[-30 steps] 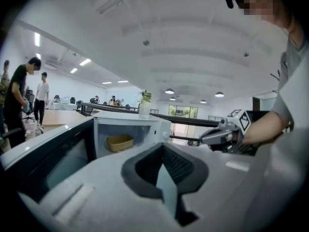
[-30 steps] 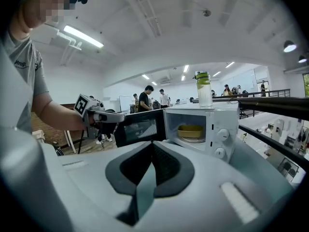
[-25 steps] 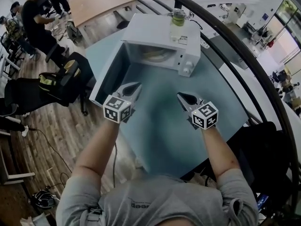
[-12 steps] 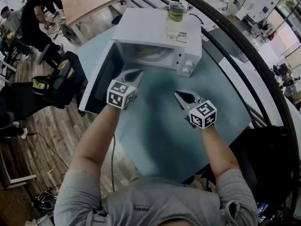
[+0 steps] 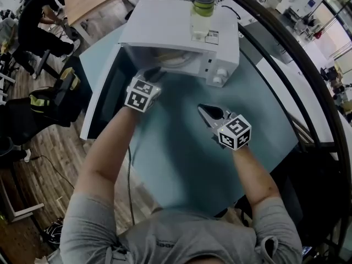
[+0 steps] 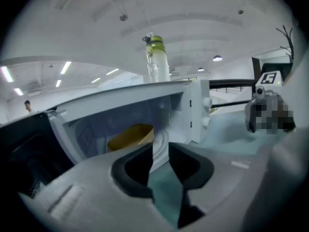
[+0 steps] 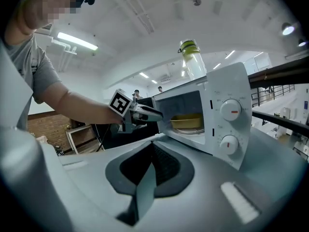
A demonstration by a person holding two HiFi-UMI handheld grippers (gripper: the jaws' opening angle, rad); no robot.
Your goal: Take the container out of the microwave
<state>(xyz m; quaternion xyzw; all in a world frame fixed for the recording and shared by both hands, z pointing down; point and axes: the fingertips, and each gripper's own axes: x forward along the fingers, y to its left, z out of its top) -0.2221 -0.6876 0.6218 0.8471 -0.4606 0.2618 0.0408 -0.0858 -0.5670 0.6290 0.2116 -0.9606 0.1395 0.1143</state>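
The white microwave [image 5: 181, 32] stands at the far side of the teal table [image 5: 181, 147] with its door [image 5: 102, 100] swung open to the left. A yellow container [image 6: 130, 135] sits on the turntable inside, also seen as the container [image 7: 186, 122]. My left gripper [image 5: 154, 71] is at the mouth of the cavity, its jaws a little apart with nothing between them; it is short of the container. My right gripper [image 5: 204, 110] hovers over the table in front of the microwave's knobs [image 7: 231, 124], shut and empty.
A clear bottle [image 5: 202, 12] with a green lid stands on top of the microwave. A dark railing [image 5: 297, 76] curves along the right. Chairs and bags [image 5: 52, 100] sit on the wooden floor to the left, with people further back.
My left gripper has moved forward from over the table to the microwave opening. The right gripper has stayed over the table, shifting only slightly.
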